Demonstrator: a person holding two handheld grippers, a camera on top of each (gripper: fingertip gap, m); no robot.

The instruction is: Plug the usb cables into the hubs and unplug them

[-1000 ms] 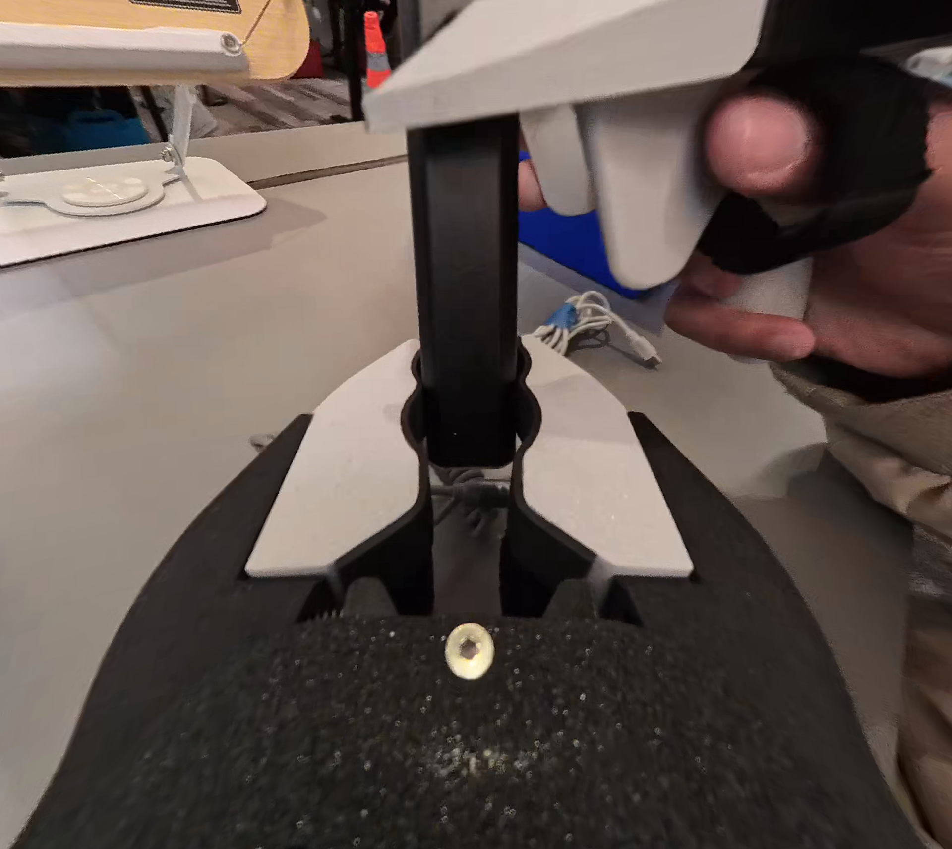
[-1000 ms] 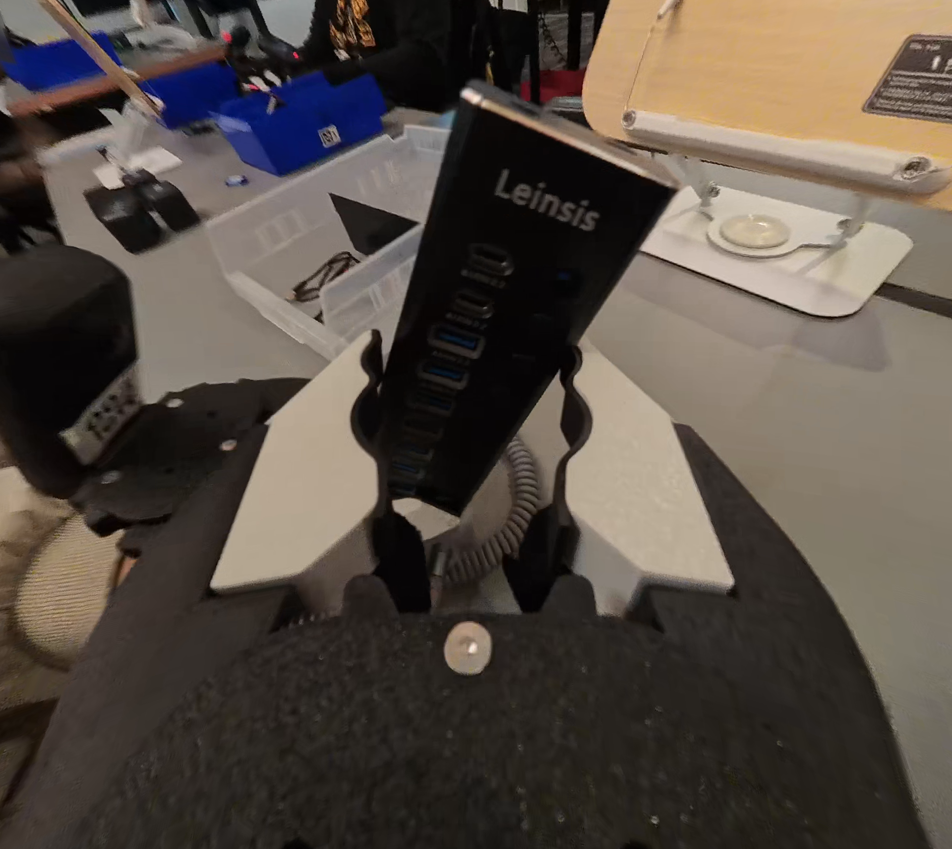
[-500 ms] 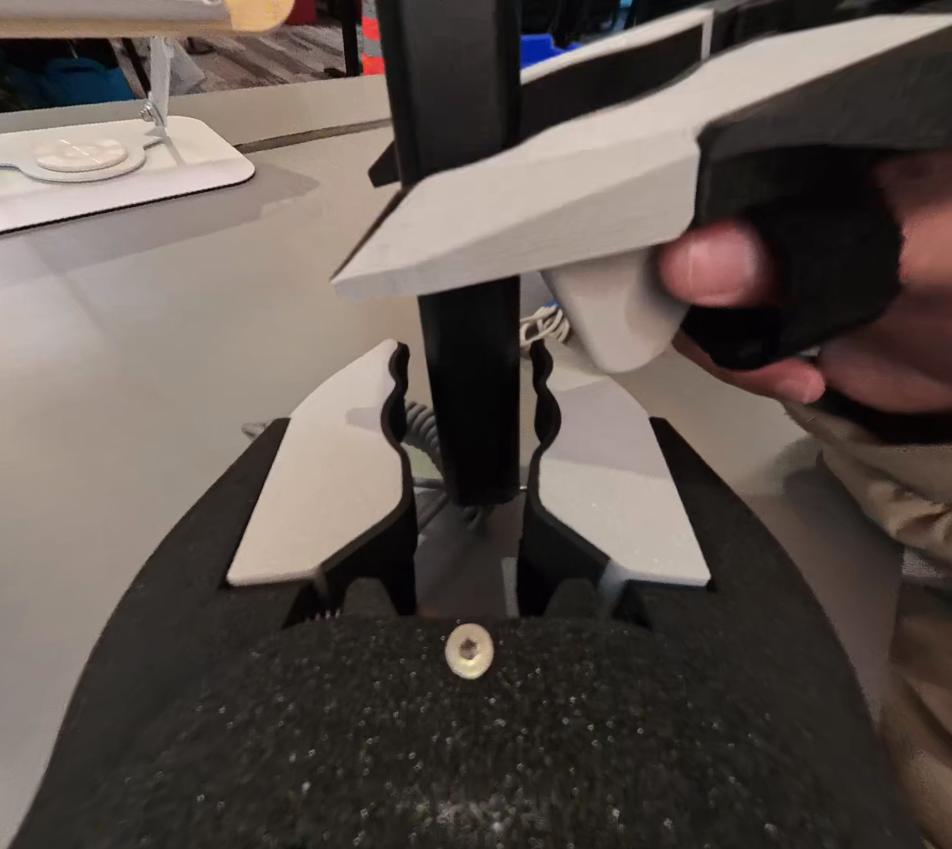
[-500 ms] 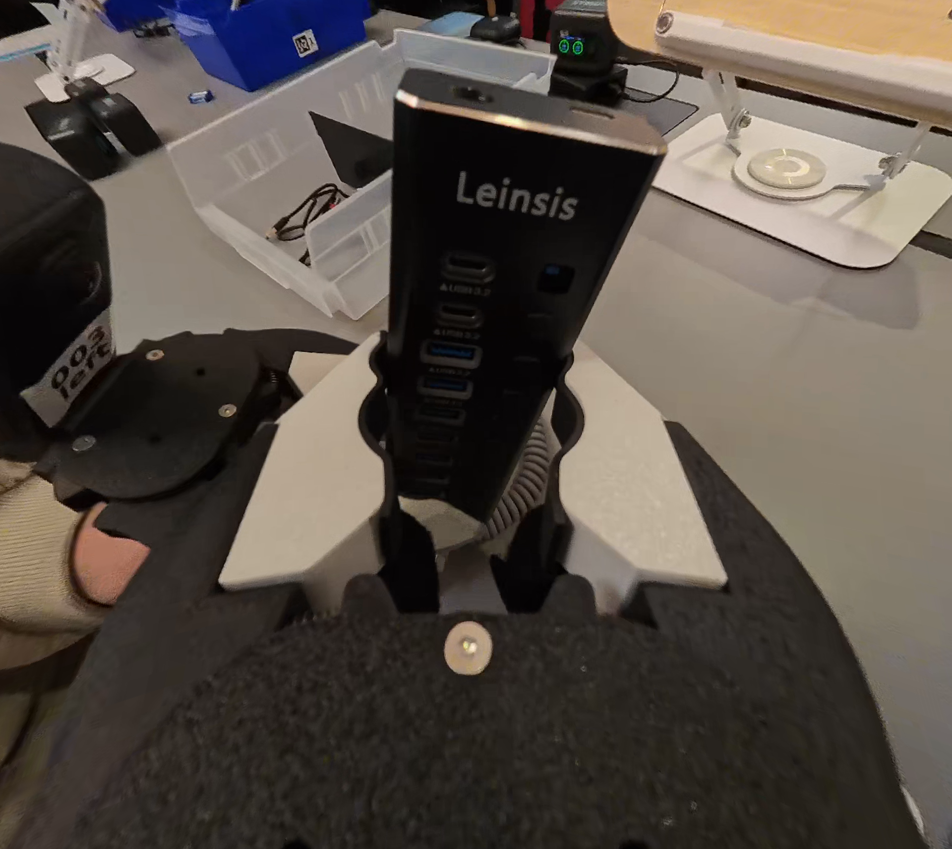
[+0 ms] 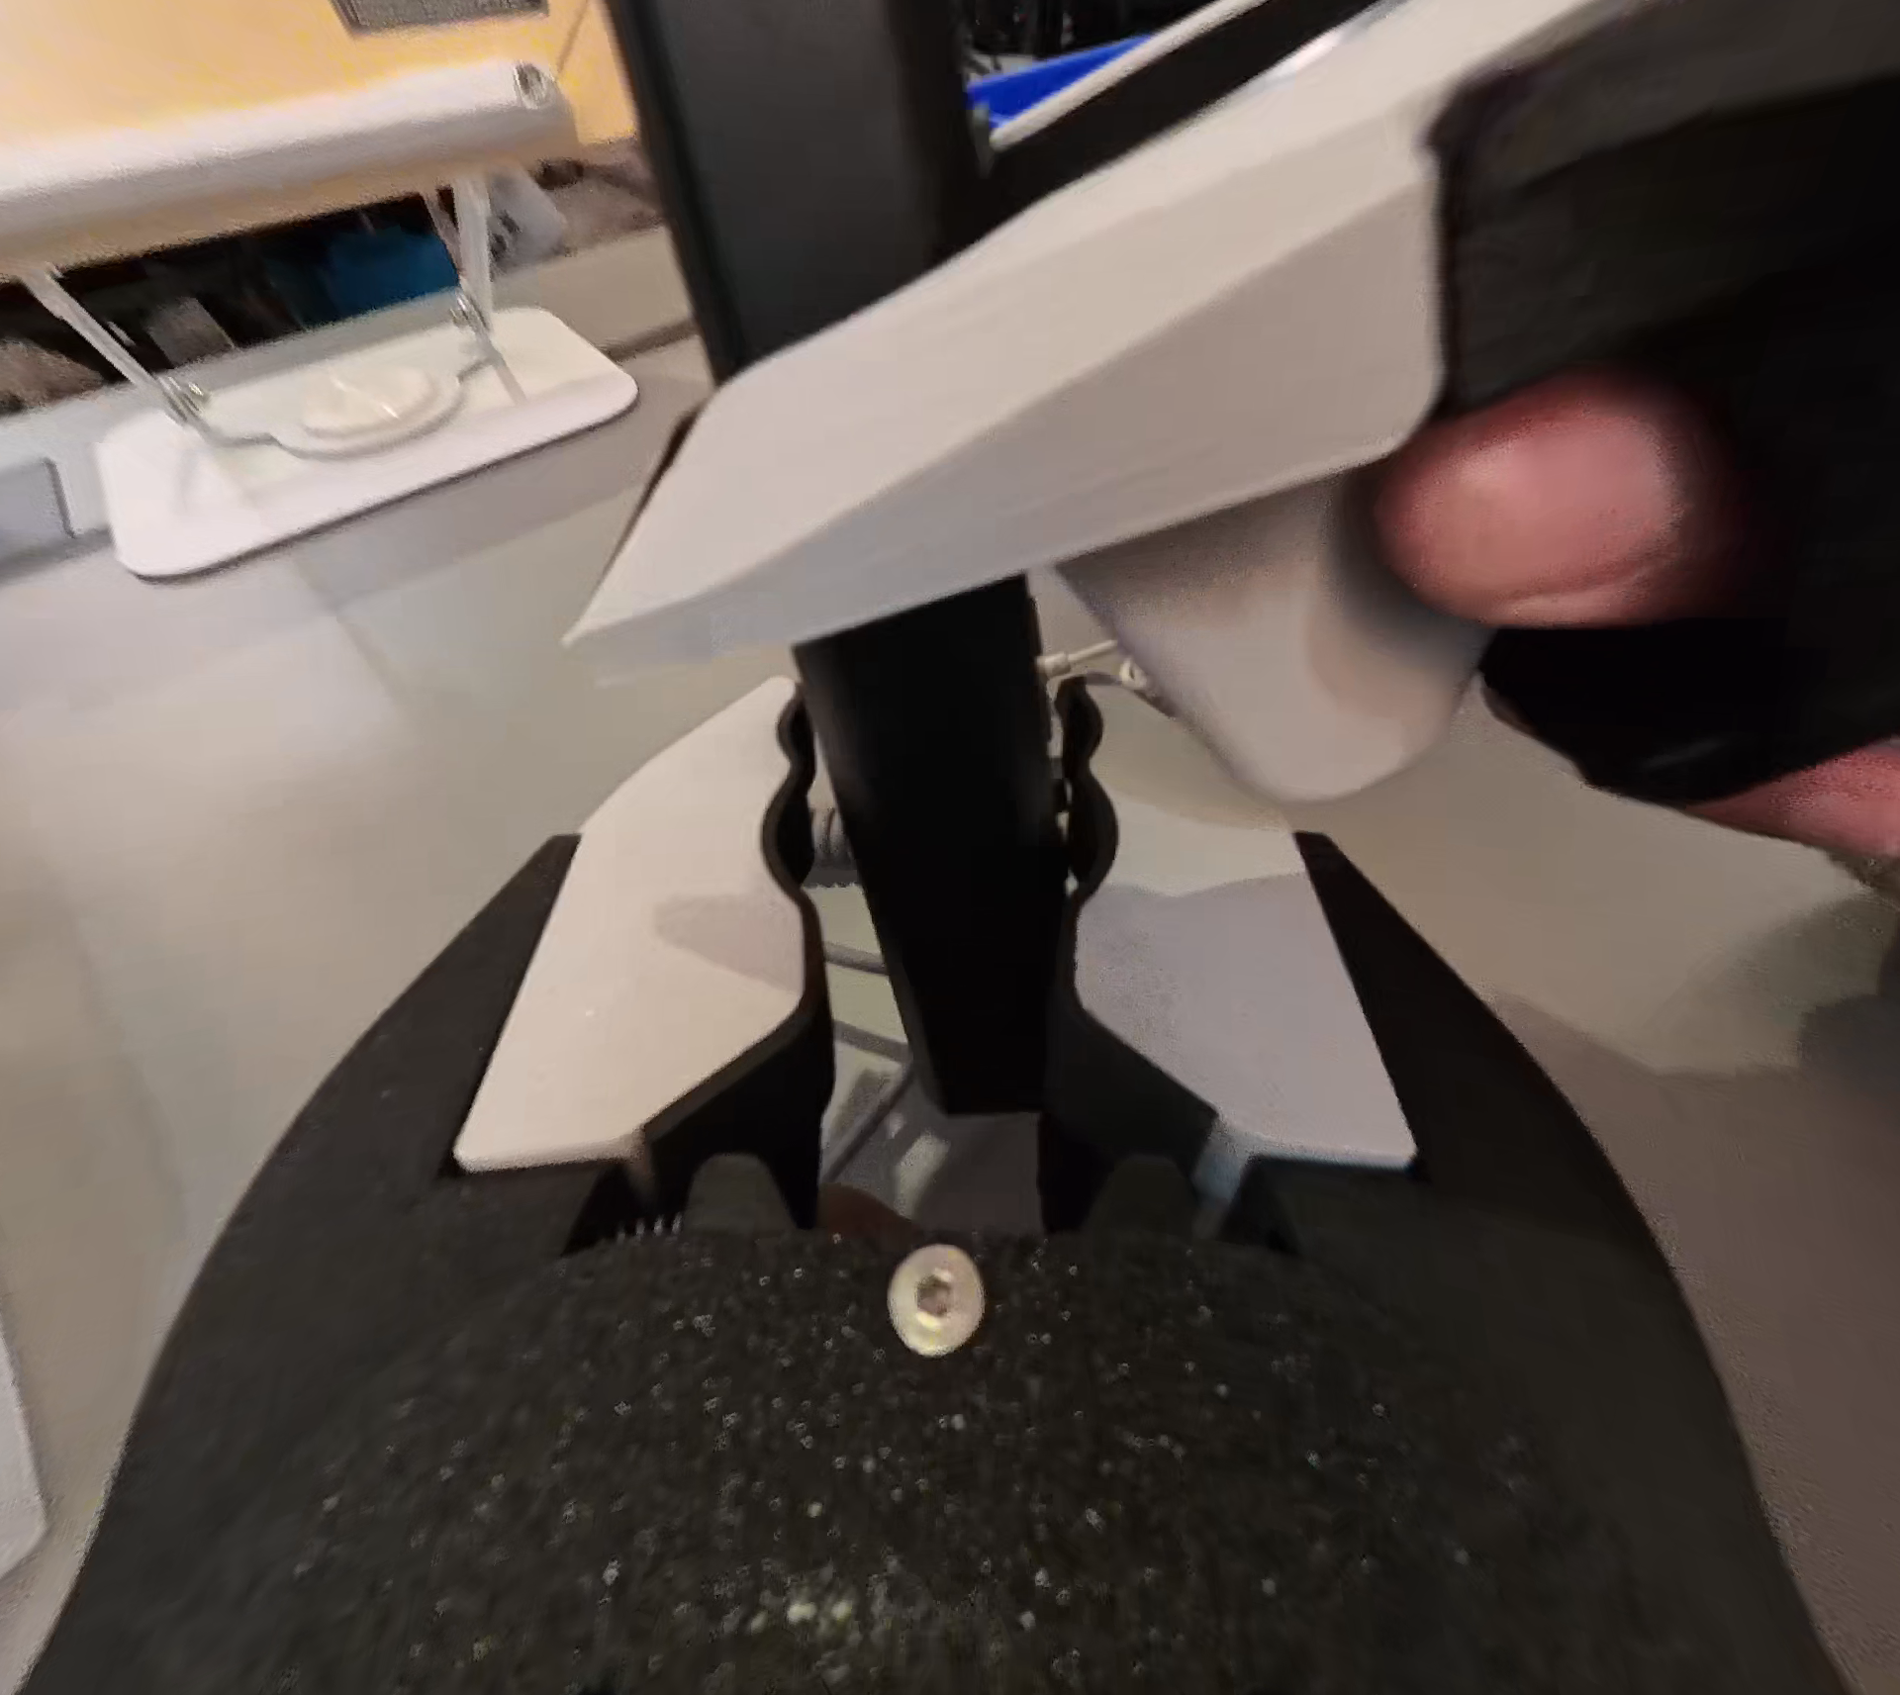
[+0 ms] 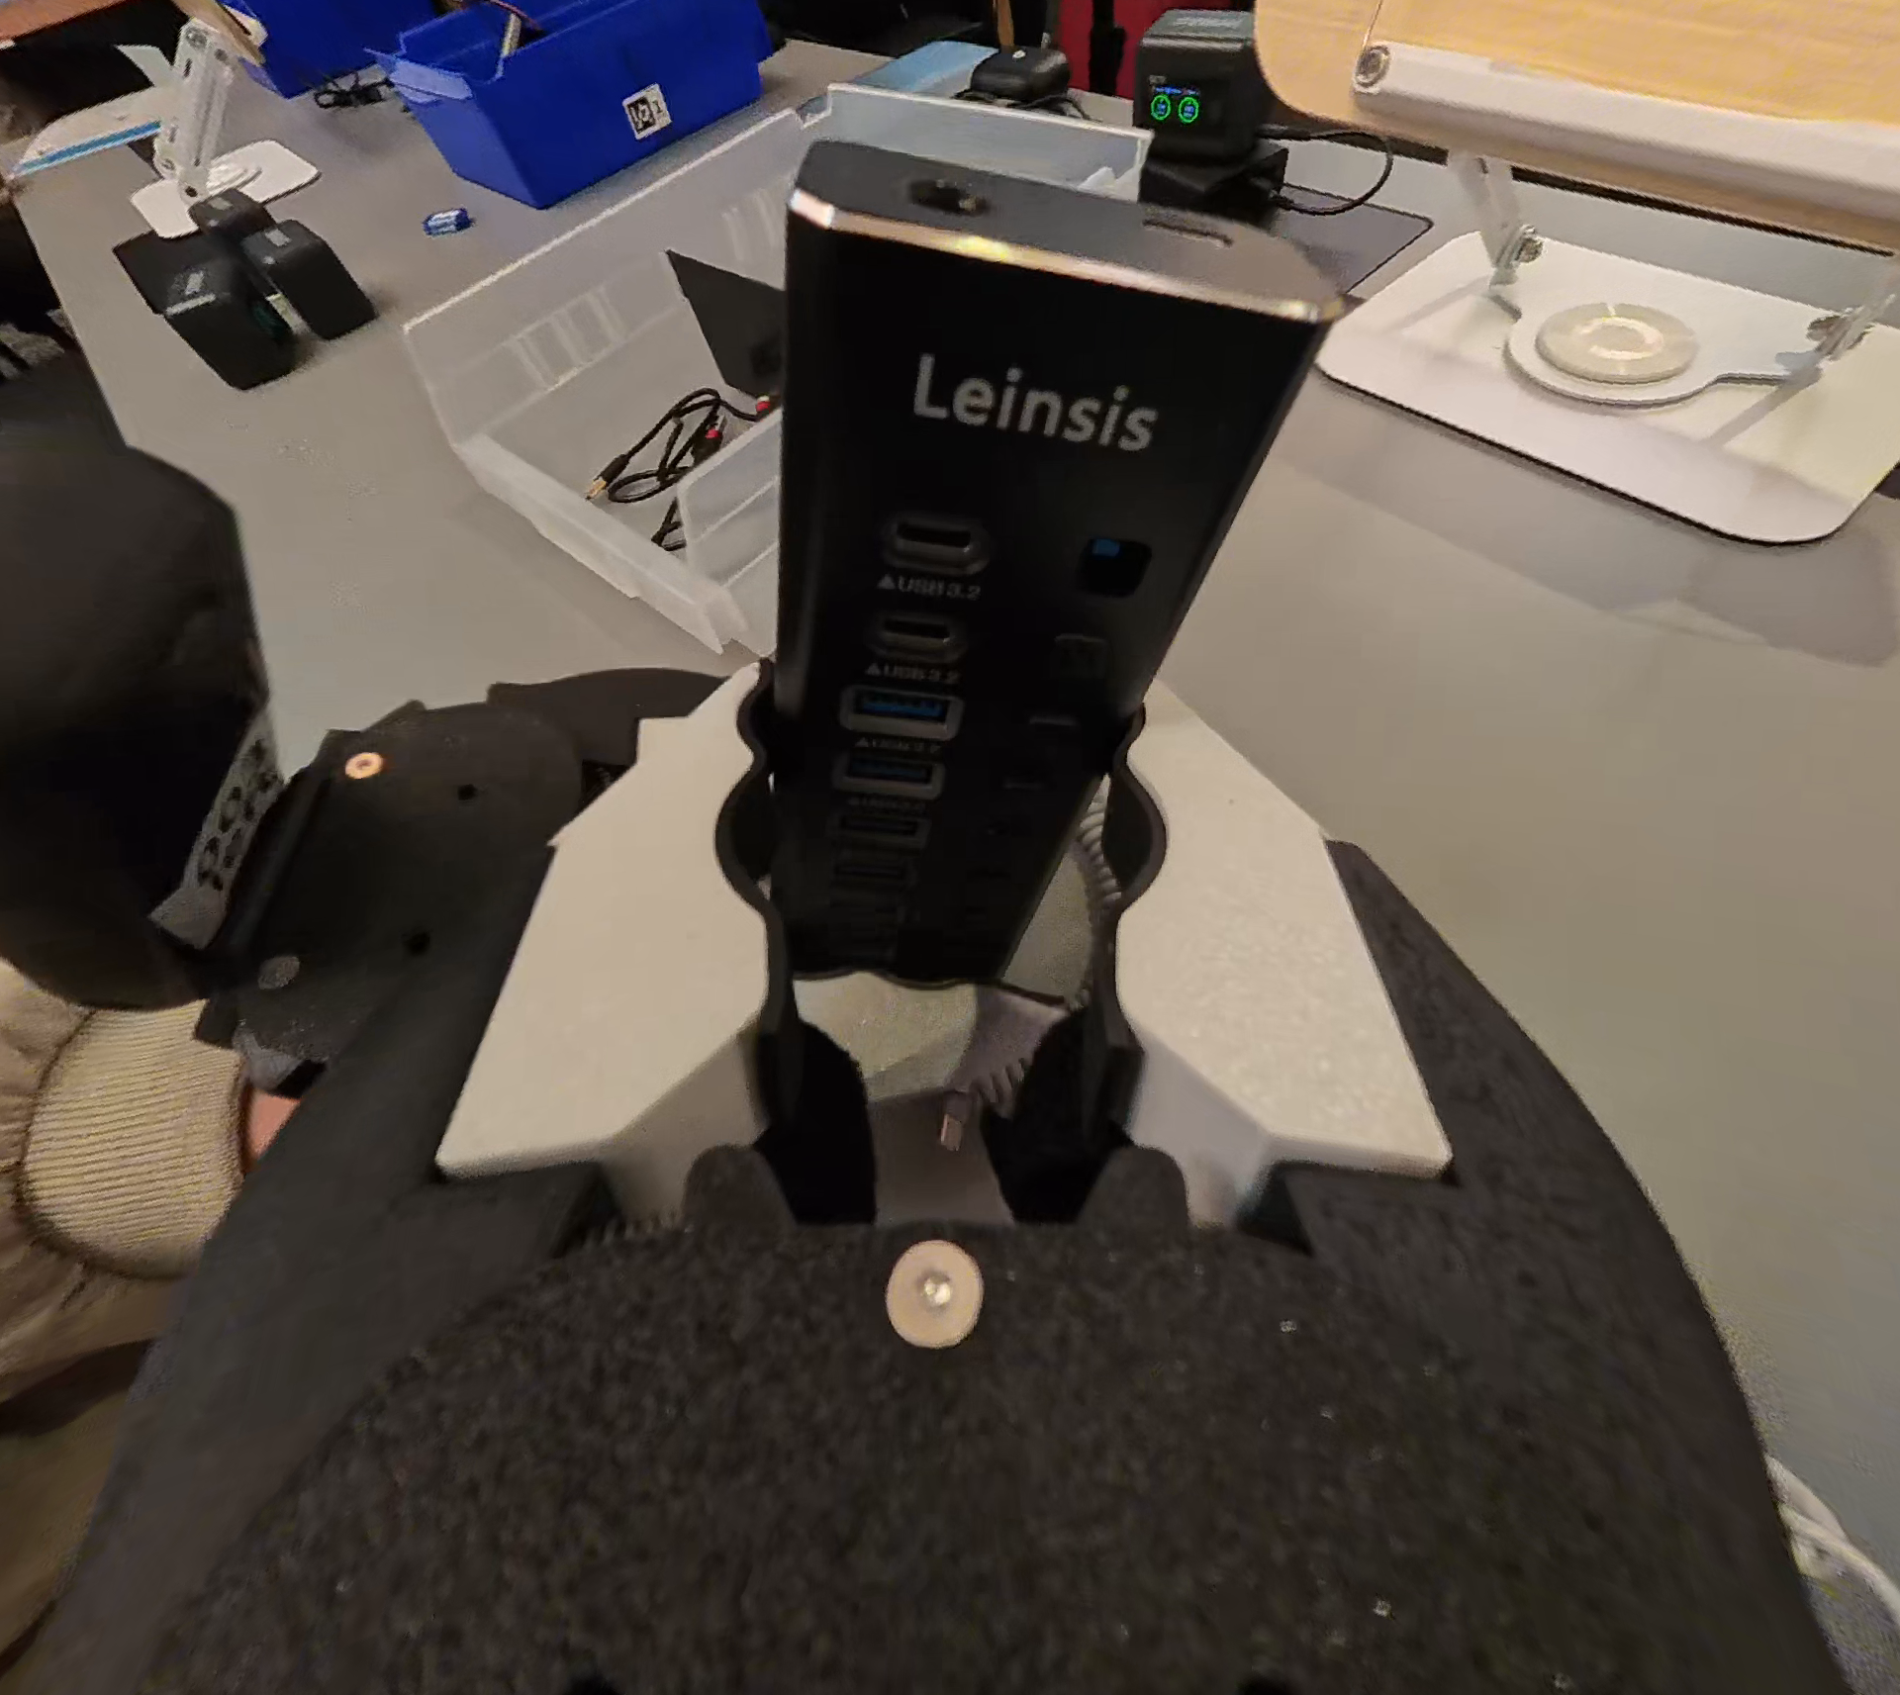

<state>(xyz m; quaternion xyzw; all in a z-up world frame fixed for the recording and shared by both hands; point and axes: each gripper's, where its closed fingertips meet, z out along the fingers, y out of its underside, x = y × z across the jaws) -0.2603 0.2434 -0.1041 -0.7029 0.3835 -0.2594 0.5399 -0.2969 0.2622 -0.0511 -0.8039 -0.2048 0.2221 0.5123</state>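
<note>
A black USB hub (image 6: 1028, 577) stands upright in my right gripper (image 6: 941, 720), which is shut on its lower half, with the ports facing the camera. In the left wrist view the hub (image 5: 925, 875) is a dark bar between my left gripper's (image 5: 930, 720) fingers; these are open, with small gaps beside the hub's lower end. The right gripper's grey finger (image 5: 1028, 433) crosses in front, held by a hand (image 5: 1542, 515). A grey coiled cable (image 6: 1090, 864) with a loose plug (image 6: 951, 1132) lies on the table under the hub. The left gripper's body (image 6: 360, 823) shows at the left.
A wooden stand on a white base (image 6: 1604, 371) is at the right, also in the left wrist view (image 5: 360, 412). A clear bin (image 6: 576, 412) with black cables sits behind the hub. Blue bins (image 6: 586, 83) and a small black device (image 6: 1198, 93) stand farther back. The gap from one gripper's tips to the other's is roughly 6 cm.
My left gripper was shut on the hub's lower end a second ago and has opened. The right gripper has turned the hub from tilted to upright and keeps hold of it.
</note>
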